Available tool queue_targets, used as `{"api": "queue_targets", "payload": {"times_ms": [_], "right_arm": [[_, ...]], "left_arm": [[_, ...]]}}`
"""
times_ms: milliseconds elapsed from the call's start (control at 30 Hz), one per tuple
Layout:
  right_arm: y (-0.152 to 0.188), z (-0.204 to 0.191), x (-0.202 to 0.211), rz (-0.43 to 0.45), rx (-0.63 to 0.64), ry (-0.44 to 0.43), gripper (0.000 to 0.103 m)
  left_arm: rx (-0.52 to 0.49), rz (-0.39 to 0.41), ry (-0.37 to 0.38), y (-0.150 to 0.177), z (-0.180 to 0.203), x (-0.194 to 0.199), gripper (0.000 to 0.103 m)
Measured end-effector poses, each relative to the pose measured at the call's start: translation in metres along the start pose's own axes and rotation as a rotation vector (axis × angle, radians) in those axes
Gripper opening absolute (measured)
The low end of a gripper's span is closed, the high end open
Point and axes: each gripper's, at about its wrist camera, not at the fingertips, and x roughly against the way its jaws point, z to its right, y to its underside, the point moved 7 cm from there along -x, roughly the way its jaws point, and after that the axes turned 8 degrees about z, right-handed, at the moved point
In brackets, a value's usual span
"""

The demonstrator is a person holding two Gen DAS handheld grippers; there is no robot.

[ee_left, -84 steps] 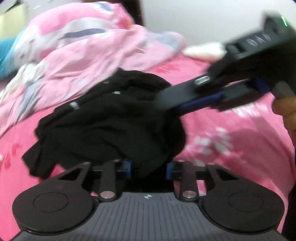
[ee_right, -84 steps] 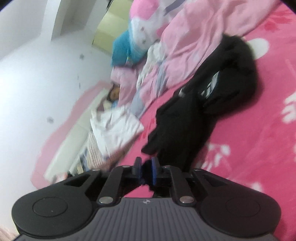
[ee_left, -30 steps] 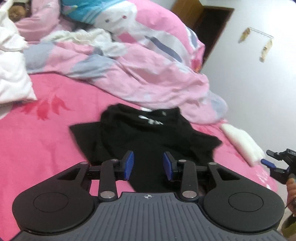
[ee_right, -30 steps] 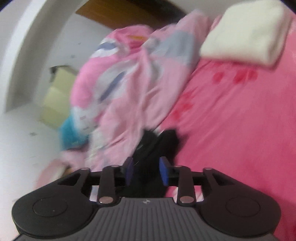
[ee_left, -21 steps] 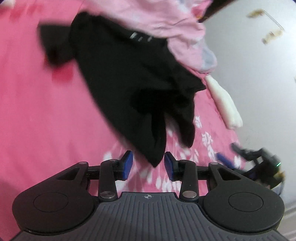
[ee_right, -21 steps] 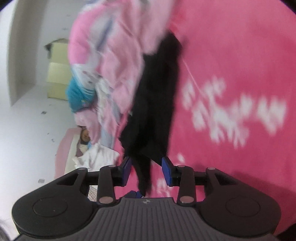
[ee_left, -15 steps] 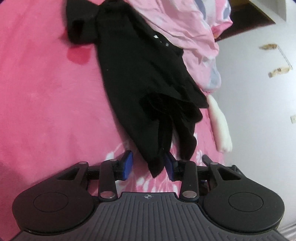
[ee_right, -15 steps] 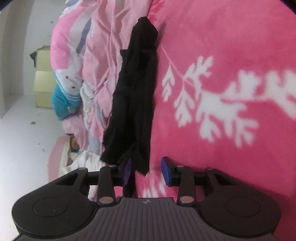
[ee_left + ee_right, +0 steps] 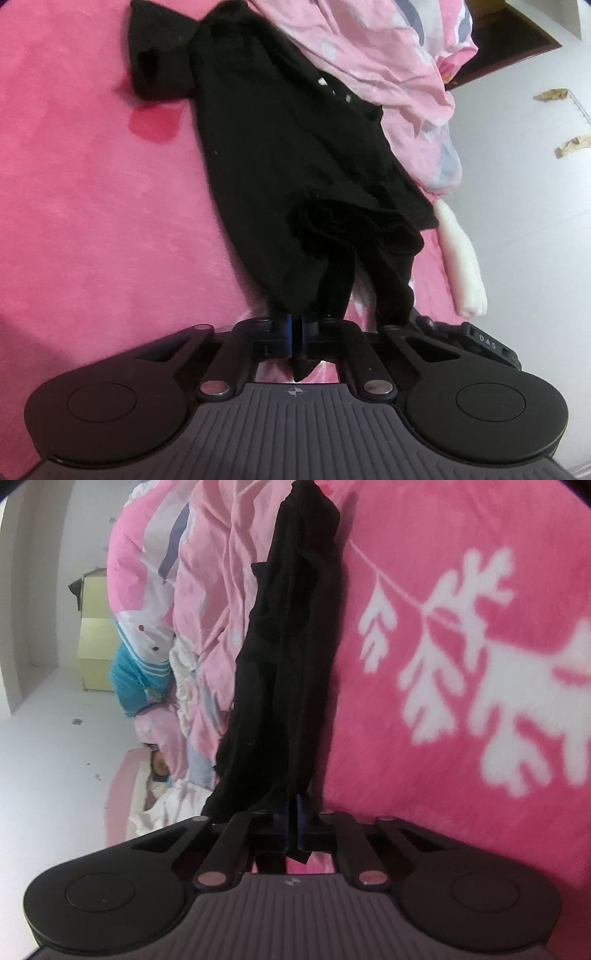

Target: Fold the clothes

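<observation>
A black garment lies crumpled on the pink blanket, stretching away from me toward the bedding. My left gripper is shut on the garment's near hem, a tip of black cloth poking out below the blue pads. In the right wrist view the same black garment runs up the frame as a long strip, and my right gripper is shut on another near edge of it. The right gripper's body shows at the lower right of the left wrist view, close beside the left one.
A rumpled pink quilt lies just beyond the garment. A folded white cloth sits at the bed's right edge by the white wall. In the right wrist view the blanket bears a white leaf print; a yellow box stands by the wall.
Both grippers came down onto the garment's near edge with jaws open, then closed on the black cloth. The garment now lies stretched out from the pads.
</observation>
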Motion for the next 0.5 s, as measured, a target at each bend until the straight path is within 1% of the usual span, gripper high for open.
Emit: {"api": "queue_targets", "payload": {"times_ms": [133,233,500], "right_arm": [[-0.001,-0.014,0.023,0.024,0.072,-0.018,0.002],[-0.003,-0.021,0.046,0.038,0.121,-0.004,0.002],[0.001,-0.017,0.112,0.037,0.214,0.084,0.001]], "left_arm": [[-0.076,0.023,-0.019,-0.003,0.006,0.022,0.001],[-0.129,0.037,-0.028,-0.004,0.008,0.044,0.001],[-0.228,0.050,-0.064,0.012,0.008,0.092,0.001]]}}
